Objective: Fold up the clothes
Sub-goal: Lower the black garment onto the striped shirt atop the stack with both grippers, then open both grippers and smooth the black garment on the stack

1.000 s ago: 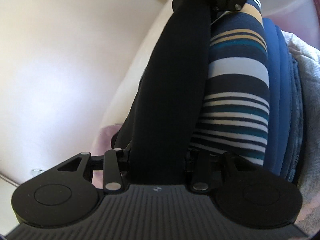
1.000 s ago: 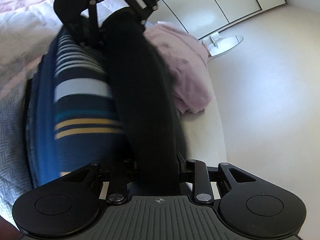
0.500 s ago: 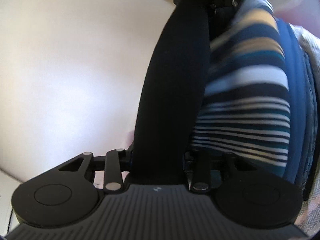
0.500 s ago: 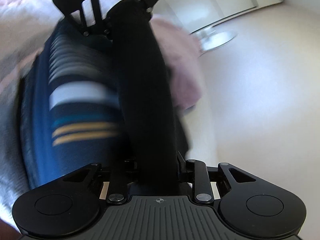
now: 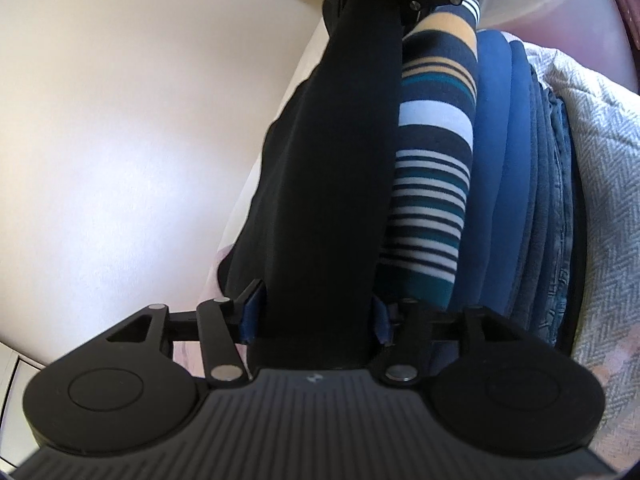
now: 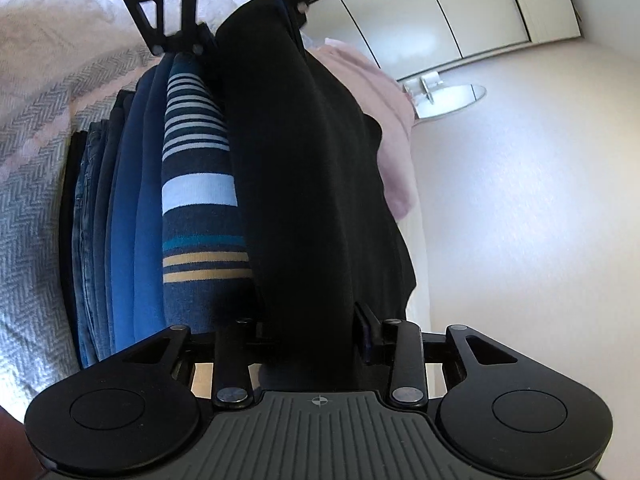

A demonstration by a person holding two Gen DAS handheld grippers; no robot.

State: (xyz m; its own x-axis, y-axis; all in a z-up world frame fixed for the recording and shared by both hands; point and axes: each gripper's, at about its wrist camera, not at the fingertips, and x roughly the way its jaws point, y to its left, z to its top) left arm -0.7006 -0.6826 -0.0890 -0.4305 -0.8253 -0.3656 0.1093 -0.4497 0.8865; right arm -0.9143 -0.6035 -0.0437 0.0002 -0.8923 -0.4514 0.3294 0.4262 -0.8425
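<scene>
Both grippers, left (image 5: pixel 316 320) and right (image 6: pixel 308 336), have just been opening, each with one end of the folded black garment (image 5: pixel 340 168) between its jaws. Garment lies atop the clothes stack (image 6: pixel 132 216) at the bed's edge: release under way.

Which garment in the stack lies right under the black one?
The striped garment, navy with white, teal and yellow bands; the plain blue folds sit farther down.
</scene>
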